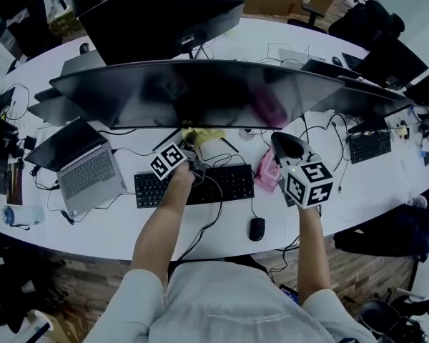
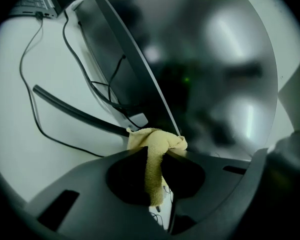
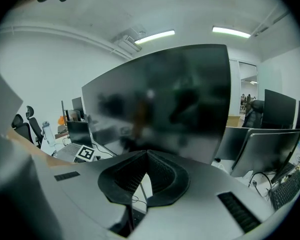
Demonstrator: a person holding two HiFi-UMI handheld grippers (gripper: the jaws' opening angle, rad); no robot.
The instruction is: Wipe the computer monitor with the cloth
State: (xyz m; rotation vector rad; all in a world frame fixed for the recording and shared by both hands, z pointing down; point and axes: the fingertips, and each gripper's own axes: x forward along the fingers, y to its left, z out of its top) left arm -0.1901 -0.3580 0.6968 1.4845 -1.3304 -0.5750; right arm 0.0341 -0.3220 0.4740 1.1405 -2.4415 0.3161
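A long white desk (image 1: pixel 114 227) is filling the head view, crowded with screens, and a wide curved monitor (image 1: pixel 200 91) is spanning the middle of it, dark and unlit. Below its lower edge a narrow strip of desk is running to the keyboard (image 1: pixel 225 184), and cables are crossing it, so room down there is tight. The screen itself is stretching wide and unobstructed to both sides.

The left forearm is reaching forward over the keyboard. The left gripper (image 1: pixel 193 148) is clamping a yellow cloth (image 1: pixel 204 136) between its jaws. In the left gripper view the cloth (image 2: pixel 155 159) is bunching above the jaw tips, right at the monitor's (image 2: pixel 215 59) bottom edge. Whether it is touching the glass, I cannot tell.

The right forearm is stretching out beside the keyboard's right end, above a pink cloth (image 1: pixel 267 171) lying on the desk. The right gripper (image 1: pixel 287 143) is pointing up at the screen (image 3: pixel 160 99), jaws pressed together at the tips and gripping nothing. A mouse (image 1: pixel 256 229) is sitting near the front edge, and a laptop (image 1: pixel 86 166) is standing open well to the left.
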